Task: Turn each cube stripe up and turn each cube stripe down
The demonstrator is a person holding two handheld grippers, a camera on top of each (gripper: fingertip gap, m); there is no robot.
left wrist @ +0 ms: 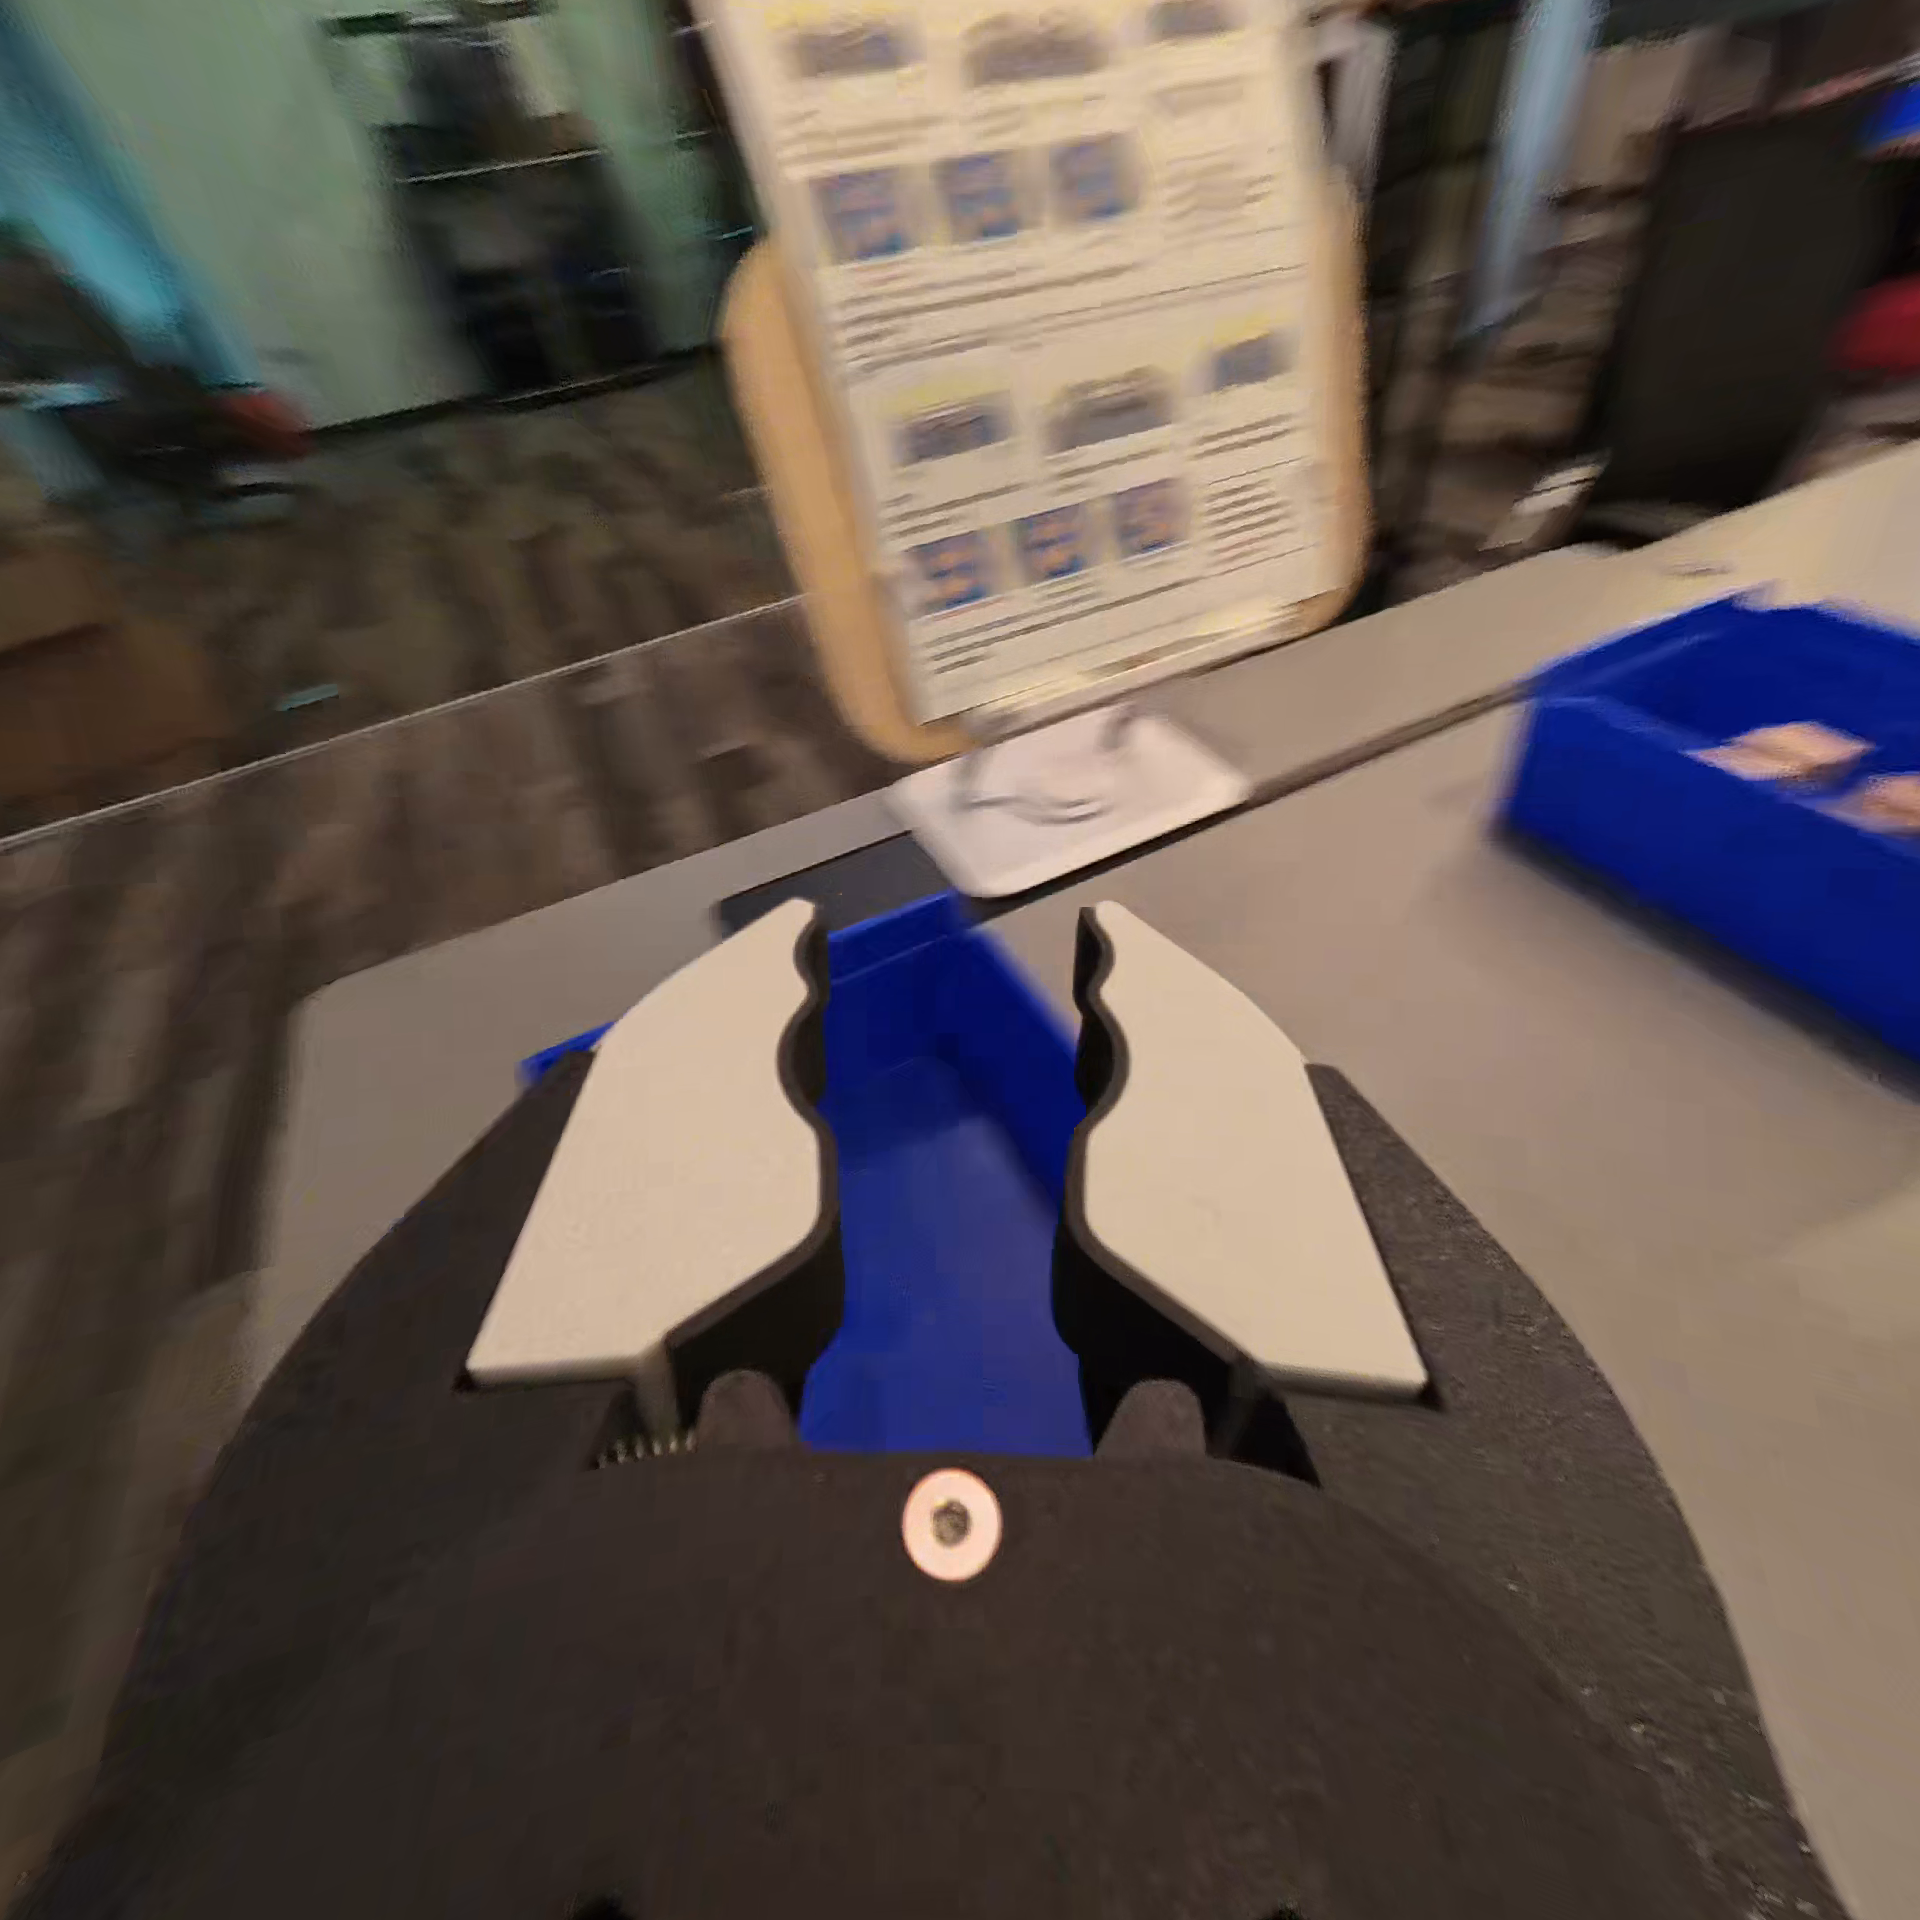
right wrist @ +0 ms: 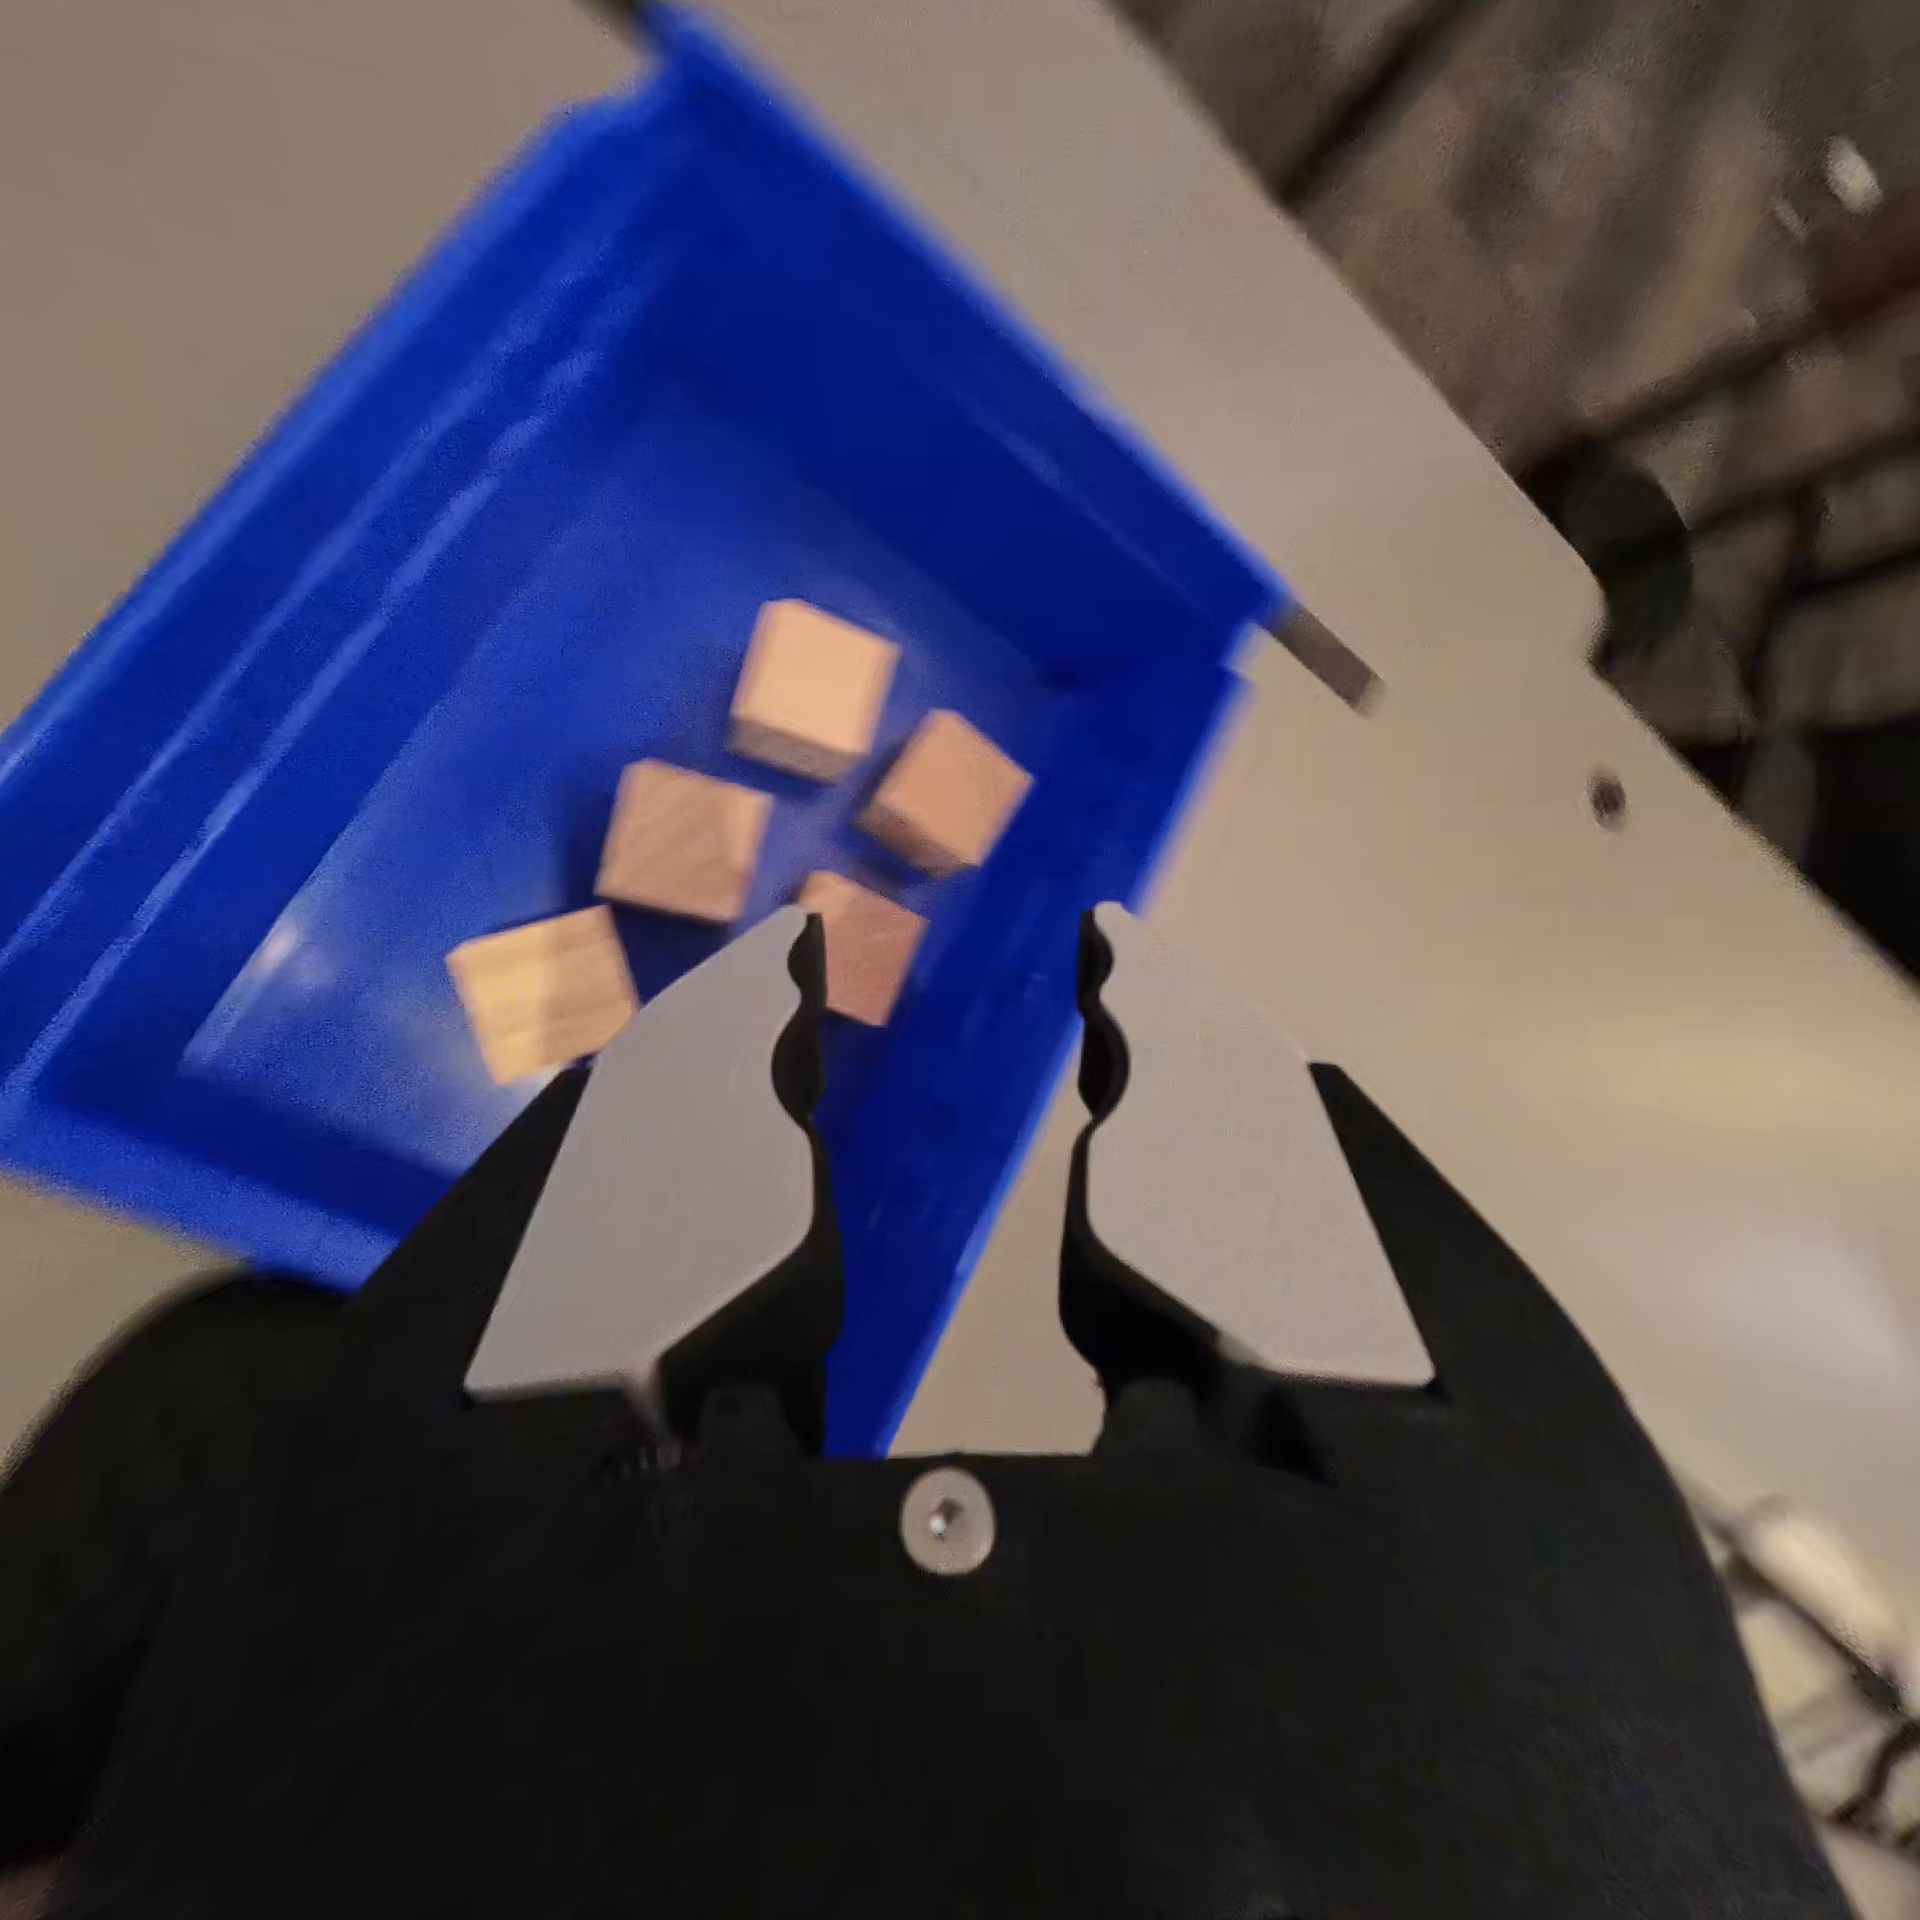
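Observation:
In the right wrist view several plain wooden cubes (right wrist: 810,691) lie in a blue bin (right wrist: 343,582) on a grey table; no stripe shows on any face I see. My right gripper (right wrist: 948,920) is open and empty above the bin's near right corner, its left finger partly over one cube (right wrist: 868,940). In the left wrist view my left gripper (left wrist: 951,914) is open and empty over a second blue bin (left wrist: 945,1195), whose visible inside is bare. The cube bin (left wrist: 1704,821) shows blurred at the right with cubes (left wrist: 1787,753) in it.
A sheet of pictures on a wooden board (left wrist: 1049,353) stands on a white base (left wrist: 1070,800) at the table's far edge, between the two bins. The table edge (right wrist: 1558,540) runs close behind the cube bin. Both views are blurred.

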